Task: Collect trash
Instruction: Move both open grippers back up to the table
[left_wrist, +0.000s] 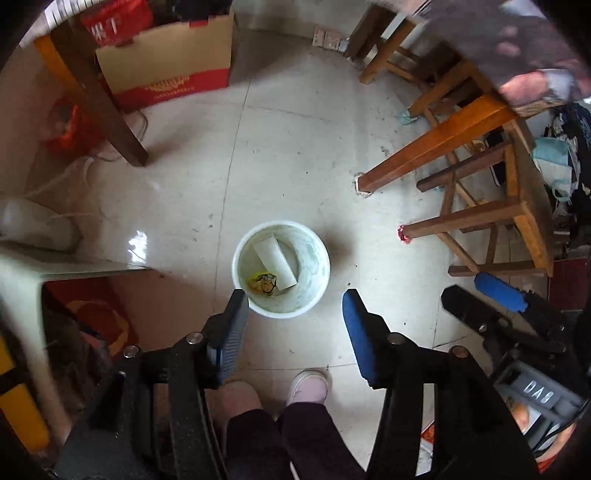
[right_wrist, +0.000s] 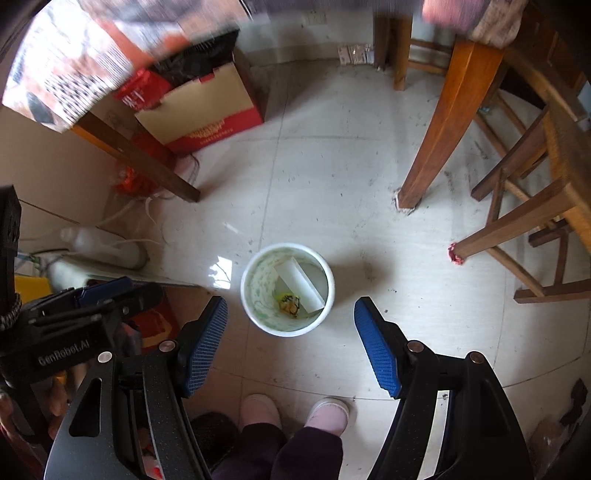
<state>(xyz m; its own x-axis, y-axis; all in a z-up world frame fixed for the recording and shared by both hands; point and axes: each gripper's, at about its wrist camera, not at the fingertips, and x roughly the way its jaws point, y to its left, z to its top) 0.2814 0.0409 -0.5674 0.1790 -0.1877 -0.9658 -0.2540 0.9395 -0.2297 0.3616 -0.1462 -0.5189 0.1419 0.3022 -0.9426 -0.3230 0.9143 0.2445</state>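
We see both grippers pointing steeply down at a tiled floor (left_wrist: 288, 155), above a small white bin (left_wrist: 281, 268). Left gripper (left_wrist: 295, 306): jaws apart, nothing between them, blue pads bare. Right gripper (right_wrist: 291, 314): jaws also spread wide, nothing held. In the left wrist view the right gripper shows at the right edge, beside the left one.

The bin stands upright on the floor, in front of the person's pink slippers (right_wrist: 295, 408). Inside it we see a white flat box or card (right_wrist: 301, 283) leaning tilted against the wall, and a crumpled yellow-green wrapper (right_wrist: 289, 303) at the bottom, touching the white piece's lower end. We cannot tell what the wrapper is from.

Around it: a wooden desk leg (right_wrist: 443, 140) well apart to the upper right, wooden stools (left_wrist: 480, 221) on the right, one leg tipped with a red scrap (right_wrist: 457, 254). A tan and red cardboard box (left_wrist: 170, 62) stands far back on the left behind a dark wooden leg (left_wrist: 99, 99). A clear plastic bottle (right_wrist: 103, 245) lies on its side at the left. Patterned cloth at the top edges is blurred.
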